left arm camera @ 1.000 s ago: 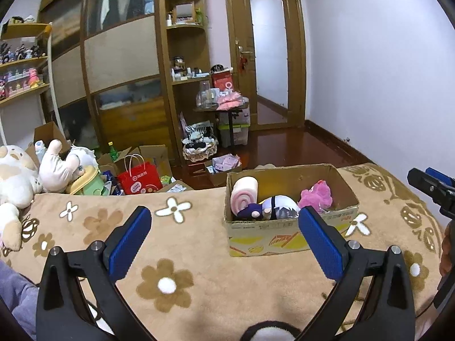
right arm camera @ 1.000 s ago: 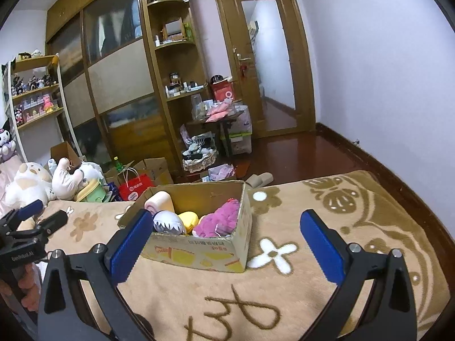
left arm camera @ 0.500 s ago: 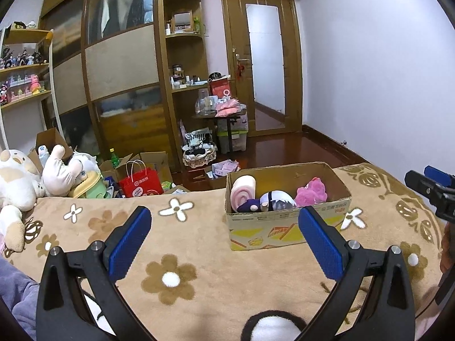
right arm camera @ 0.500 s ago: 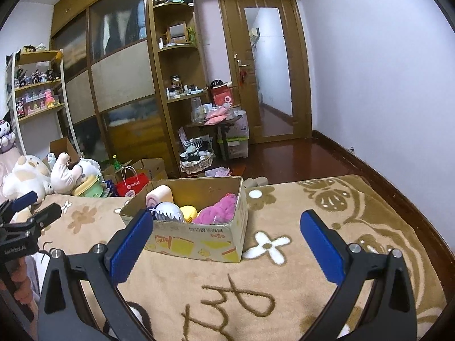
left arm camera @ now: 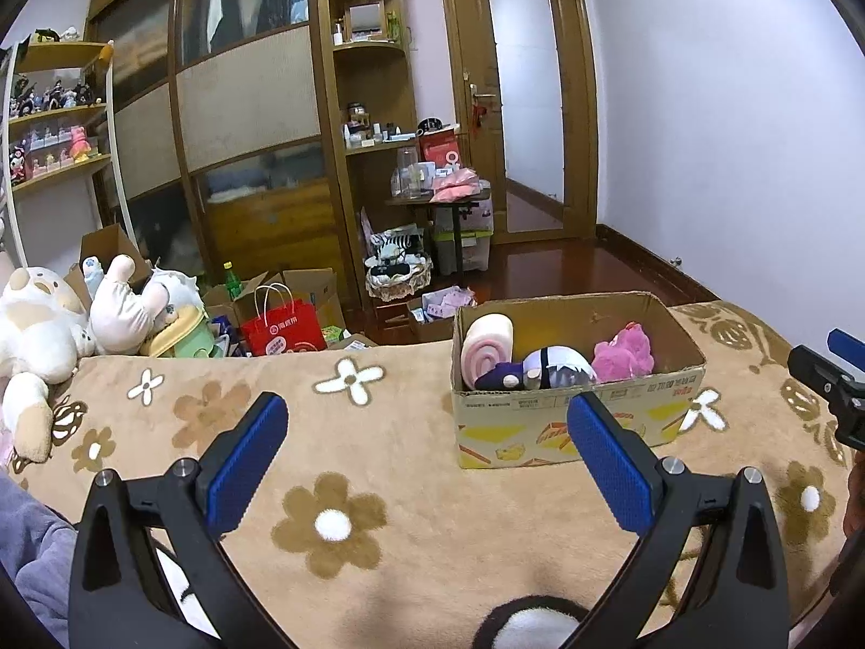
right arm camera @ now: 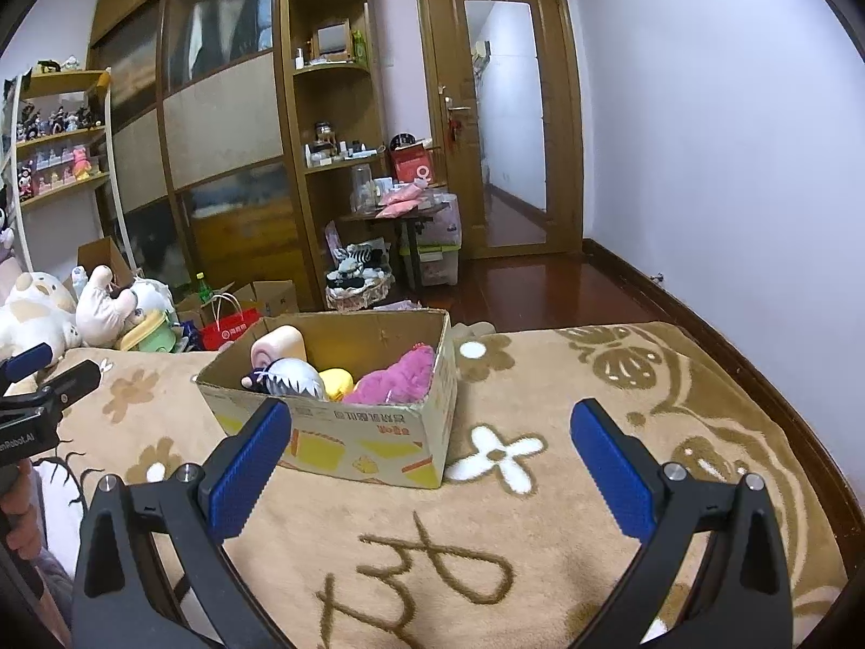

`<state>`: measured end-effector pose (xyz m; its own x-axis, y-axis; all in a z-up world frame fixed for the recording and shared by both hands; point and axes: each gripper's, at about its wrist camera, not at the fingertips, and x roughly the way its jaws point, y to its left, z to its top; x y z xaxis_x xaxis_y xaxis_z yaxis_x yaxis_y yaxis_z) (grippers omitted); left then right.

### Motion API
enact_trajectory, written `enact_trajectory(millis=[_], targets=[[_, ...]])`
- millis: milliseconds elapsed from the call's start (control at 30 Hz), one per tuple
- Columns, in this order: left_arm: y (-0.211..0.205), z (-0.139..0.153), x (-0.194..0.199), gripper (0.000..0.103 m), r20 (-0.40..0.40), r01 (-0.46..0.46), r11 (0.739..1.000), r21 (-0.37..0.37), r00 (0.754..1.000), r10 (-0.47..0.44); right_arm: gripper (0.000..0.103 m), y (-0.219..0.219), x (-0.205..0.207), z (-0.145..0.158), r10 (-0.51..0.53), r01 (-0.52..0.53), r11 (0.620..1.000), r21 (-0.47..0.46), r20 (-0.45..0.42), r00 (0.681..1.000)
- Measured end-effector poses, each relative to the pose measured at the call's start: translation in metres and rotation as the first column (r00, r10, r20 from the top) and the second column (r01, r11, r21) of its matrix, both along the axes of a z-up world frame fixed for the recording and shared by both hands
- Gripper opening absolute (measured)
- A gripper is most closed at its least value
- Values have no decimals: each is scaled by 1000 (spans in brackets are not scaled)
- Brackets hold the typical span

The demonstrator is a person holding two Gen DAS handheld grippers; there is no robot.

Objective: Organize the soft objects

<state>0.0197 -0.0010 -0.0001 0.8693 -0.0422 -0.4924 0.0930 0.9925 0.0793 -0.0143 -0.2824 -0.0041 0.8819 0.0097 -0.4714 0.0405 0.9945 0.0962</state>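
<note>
A cardboard box [left arm camera: 573, 427] stands on the brown flowered blanket [left arm camera: 378, 465]. It holds a pink roll plush [left arm camera: 486, 351], a white-and-purple doll [left arm camera: 546, 368] and a pink fuzzy toy [left arm camera: 621, 351]. In the right wrist view the box [right arm camera: 378, 443] also shows a yellow toy [right arm camera: 338, 381]. My left gripper [left arm camera: 427, 454] is open and empty, held above the blanket in front of the box. My right gripper [right arm camera: 430, 459] is open and empty, to the right of the box.
Large white plush toys [left arm camera: 48, 324] lie at the blanket's left end. Beyond the bed's far edge are a red paper bag [left arm camera: 281, 327], cartons, a small table, shelves and a wooden door. A white wall runs along the right.
Both grippers have drawn back and risen a little, so the box looks smaller and farther away. Both stayed open.
</note>
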Motion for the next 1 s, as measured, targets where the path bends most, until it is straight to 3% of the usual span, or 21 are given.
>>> enact_trajectory(millis=[1000], targets=[[-5, -8, 2, 102, -41, 23, 1000, 15, 999, -22, 103, 8, 6, -9, -1, 0, 1000, -26, -29, 1000]])
